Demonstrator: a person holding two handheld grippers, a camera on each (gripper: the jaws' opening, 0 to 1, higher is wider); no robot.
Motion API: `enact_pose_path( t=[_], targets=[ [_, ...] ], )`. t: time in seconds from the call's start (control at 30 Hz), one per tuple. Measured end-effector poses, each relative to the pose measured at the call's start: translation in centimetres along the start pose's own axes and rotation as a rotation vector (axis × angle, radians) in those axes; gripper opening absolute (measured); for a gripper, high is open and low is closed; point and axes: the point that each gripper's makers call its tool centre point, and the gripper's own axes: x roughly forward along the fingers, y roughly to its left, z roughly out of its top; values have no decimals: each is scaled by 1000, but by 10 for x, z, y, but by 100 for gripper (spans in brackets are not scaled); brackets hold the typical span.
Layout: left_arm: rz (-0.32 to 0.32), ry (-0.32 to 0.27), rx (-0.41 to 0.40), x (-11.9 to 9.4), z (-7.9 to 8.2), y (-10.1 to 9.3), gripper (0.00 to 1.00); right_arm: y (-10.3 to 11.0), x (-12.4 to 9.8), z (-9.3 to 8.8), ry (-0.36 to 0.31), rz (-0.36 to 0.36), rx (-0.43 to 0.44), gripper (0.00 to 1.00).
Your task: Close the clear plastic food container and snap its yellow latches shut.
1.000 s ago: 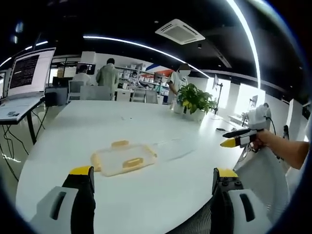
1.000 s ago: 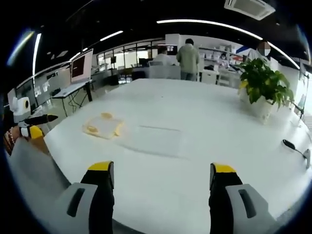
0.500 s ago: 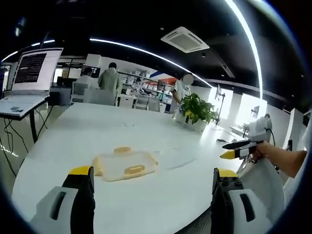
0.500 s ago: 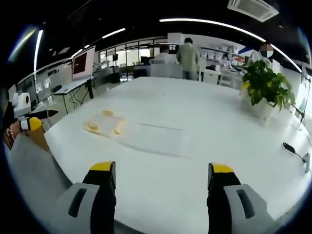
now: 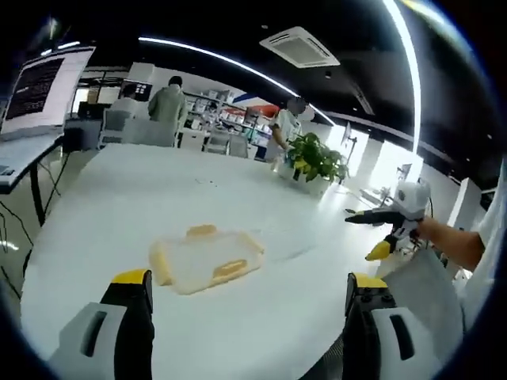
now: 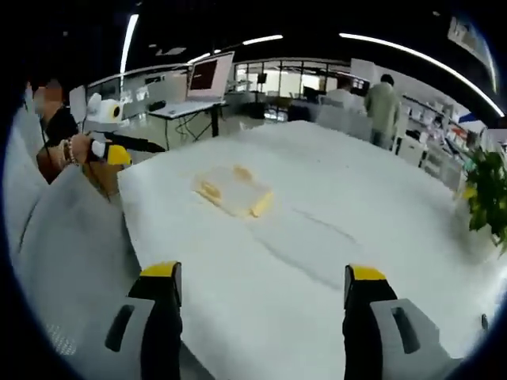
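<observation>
The clear food container [image 5: 204,258] with yellow latches [image 5: 228,269] lies untouched on the white table [image 5: 119,198]. The left gripper [image 5: 247,297] stays spread; the right gripper [image 6: 260,286], also spread, has swung its view leftward since half a second ago.

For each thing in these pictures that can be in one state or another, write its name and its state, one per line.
left gripper: open, empty, above the table.
right gripper: open, empty.
lid: lying flat on the table, apart from the container.
clear container: uncovered.
yellow latches: not snapped.
laptop: screen lit.
</observation>
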Motion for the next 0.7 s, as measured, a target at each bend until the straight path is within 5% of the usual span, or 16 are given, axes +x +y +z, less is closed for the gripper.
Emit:
enact_pose_path(
  t=[0.07, 0.1, 0.13, 0.2, 0.3, 0.5, 0.6, 0.7],
  targets=[
    [-20, 30, 105, 7, 5, 9, 99, -7, 10, 12, 1, 2, -84, 87],
    [-111, 127, 160, 8, -4, 5, 99, -7, 18, 20, 6, 40, -132, 85],
    [-126, 189, 180, 9, -9, 10, 99, -5, 24, 25, 10, 76, -146, 81],
    [-108, 266, 277, 16, -10, 31, 99, -6, 37, 39, 7, 152, -164, 69],
    [-110, 364, 461, 24, -11, 54, 99, -10, 64, 55, 38, 219, -210, 72],
    [-245, 477, 493, 42, -15, 66, 99, -15, 107, 51, 190, 340, -335, 73],
    [-332, 610, 580, 46, -35, 73, 99, -14, 122, 49, 235, 410, -383, 75],
    [-343, 711, 629, 53, -48, 90, 98, -14, 138, 55, 226, 450, -383, 74]
  ],
)
